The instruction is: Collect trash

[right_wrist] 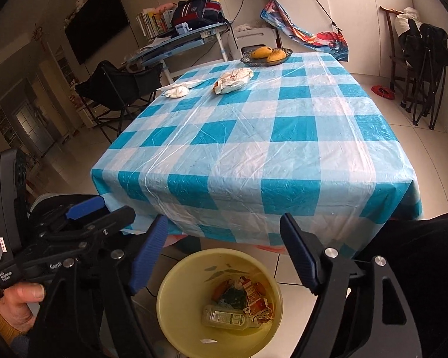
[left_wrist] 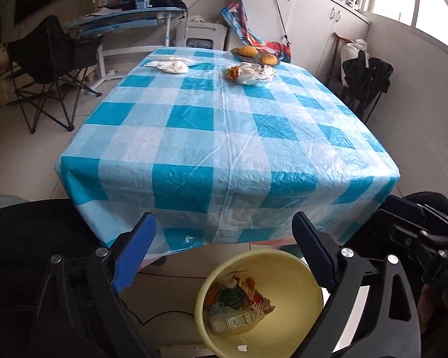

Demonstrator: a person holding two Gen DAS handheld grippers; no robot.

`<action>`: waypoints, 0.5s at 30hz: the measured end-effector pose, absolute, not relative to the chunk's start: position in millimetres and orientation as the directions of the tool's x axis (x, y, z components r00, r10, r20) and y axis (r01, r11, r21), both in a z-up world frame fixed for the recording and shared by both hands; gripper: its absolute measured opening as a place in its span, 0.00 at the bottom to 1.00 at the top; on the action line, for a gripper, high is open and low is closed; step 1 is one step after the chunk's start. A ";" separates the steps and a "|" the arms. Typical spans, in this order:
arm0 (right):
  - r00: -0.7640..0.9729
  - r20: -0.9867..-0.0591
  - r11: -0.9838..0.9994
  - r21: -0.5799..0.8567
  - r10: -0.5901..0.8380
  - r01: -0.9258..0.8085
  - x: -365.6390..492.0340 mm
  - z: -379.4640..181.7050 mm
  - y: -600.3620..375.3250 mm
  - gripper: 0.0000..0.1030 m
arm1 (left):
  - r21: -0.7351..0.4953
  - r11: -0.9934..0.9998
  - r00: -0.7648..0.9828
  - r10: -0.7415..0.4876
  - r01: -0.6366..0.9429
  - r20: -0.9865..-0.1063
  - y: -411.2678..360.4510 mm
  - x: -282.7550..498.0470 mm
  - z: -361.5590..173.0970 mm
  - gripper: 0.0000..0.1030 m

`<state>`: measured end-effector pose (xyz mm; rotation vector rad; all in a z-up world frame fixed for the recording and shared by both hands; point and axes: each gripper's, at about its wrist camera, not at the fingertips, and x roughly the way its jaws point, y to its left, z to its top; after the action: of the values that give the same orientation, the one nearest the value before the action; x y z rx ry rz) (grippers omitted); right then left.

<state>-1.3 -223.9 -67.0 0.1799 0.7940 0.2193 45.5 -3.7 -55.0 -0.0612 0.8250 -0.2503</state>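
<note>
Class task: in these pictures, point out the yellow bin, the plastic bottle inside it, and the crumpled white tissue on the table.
yellow bin [left_wrist: 298, 271]: left wrist view, inner wall.
plastic bottle [right_wrist: 227, 319]: right wrist view, label.
crumpled white tissue [left_wrist: 174, 66]: left wrist view, middle.

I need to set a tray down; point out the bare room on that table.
The checked tablecloth is bare from its near edge to the crumpled tissues and food wrapper. The far end is crowded: tissues, wrapper, fruit bowl.
</note>
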 end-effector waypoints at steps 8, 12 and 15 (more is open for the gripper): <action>0.645 -0.727 0.971 0.178 0.237 -0.157 5.4 -77.9 -208.2 0.80 | -0.147 0.984 0.667 -0.175 0.099 -0.724 12.3 59.0 -61.3 0.89; 0.636 -0.737 0.974 0.171 0.227 -0.150 6.4 -80.7 -208.8 0.82 | -0.115 0.986 0.664 -0.166 0.120 -0.729 5.1 59.4 -63.6 0.89; 0.633 -0.741 0.974 0.172 0.225 -0.145 6.6 -81.5 -209.1 0.83 | -0.104 0.986 0.664 -0.162 0.128 -0.730 2.2 57.8 -64.0 0.89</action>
<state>6.6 -209.1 -81.5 0.0990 0.8603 0.2122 57.8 2.2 -64.0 -0.0447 0.8289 -0.1638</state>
